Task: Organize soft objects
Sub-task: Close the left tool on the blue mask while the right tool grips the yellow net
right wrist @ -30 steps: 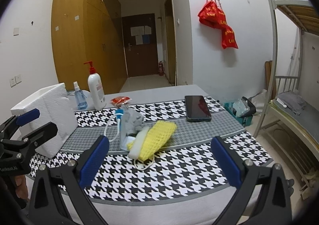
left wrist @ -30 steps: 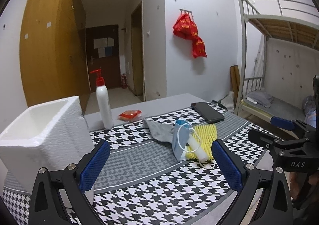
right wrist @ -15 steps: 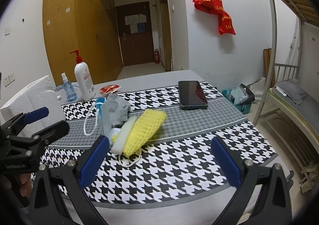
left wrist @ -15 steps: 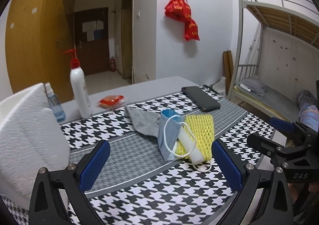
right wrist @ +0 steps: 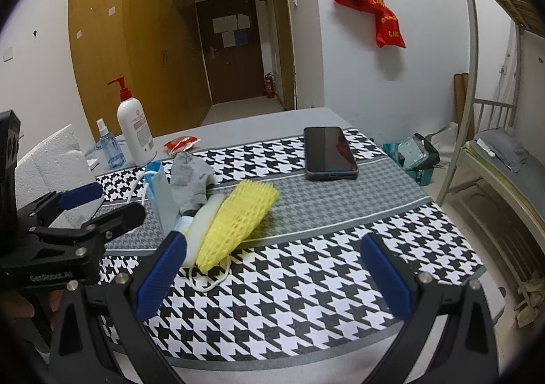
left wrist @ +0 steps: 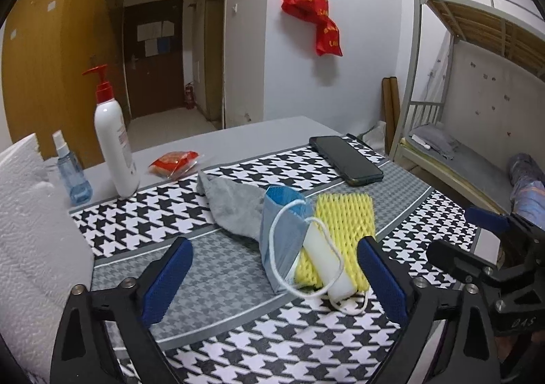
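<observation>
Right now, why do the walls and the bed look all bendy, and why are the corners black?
In the left wrist view the fisheye lens bows the bunk bed frame and leaves dark corners around a round picture. In the right wrist view the bunk bed frame curves too, the phone screen mirrors the red bags, and the picture stays sharp.

A phone (right wrist: 329,152) lies upper centre on the houndstooth cloth (right wrist: 306,281). At left, a pump bottle (right wrist: 134,130) stands beside a spray bottle (right wrist: 109,145). A red bag (right wrist: 369,5) hangs at upper right.
</observation>
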### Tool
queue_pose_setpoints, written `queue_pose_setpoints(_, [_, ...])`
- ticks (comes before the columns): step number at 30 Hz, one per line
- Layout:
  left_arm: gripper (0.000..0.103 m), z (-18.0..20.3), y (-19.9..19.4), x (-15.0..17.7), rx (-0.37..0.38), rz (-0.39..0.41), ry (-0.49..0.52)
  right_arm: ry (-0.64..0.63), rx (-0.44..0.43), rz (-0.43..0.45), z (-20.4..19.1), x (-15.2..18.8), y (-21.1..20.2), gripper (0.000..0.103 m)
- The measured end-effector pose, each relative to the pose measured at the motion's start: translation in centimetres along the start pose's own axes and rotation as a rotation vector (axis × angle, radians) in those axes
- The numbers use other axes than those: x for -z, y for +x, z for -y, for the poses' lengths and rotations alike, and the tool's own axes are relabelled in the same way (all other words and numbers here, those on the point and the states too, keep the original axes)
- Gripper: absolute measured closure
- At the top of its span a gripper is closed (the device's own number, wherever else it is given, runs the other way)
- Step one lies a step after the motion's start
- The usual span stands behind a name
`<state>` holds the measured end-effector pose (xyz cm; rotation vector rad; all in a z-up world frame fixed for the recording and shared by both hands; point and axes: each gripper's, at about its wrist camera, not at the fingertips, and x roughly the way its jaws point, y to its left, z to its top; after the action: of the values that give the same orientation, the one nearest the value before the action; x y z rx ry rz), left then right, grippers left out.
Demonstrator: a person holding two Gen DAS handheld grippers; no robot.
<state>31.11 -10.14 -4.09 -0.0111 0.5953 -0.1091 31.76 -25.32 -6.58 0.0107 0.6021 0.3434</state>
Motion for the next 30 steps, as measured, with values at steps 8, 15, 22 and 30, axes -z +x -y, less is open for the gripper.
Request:
queue_pose_setpoints(8, [0.034, -0.4, 2.7, 0.2, 0.019, -0.082, -0.025, 0.002, -0.007, -0.019, 0.1, 0.1, 1.0, 0.000])
queue_pose_setpoints(15, [0.047, -0.2, 3.8, 0.4, 0.025, -0.099, -0.029, 0.017, -0.042, -0.052, 0.1, 0.0, 2.4, 0.000])
queue_pose_setpoints(22, [0.075, -0.2, 5.4, 0.4, 0.058, -0.129, -0.036, 0.009, -0.054, -0.066, -0.1, 0.1, 3.1, 0.000])
queue_pose_setpoints(30, [0.098, -0.4, 5.6, 0.8, 0.107, -0.132, -0.042, 0.017, -0.068, -0.089, -0.3, -0.2, 4.2, 0.000])
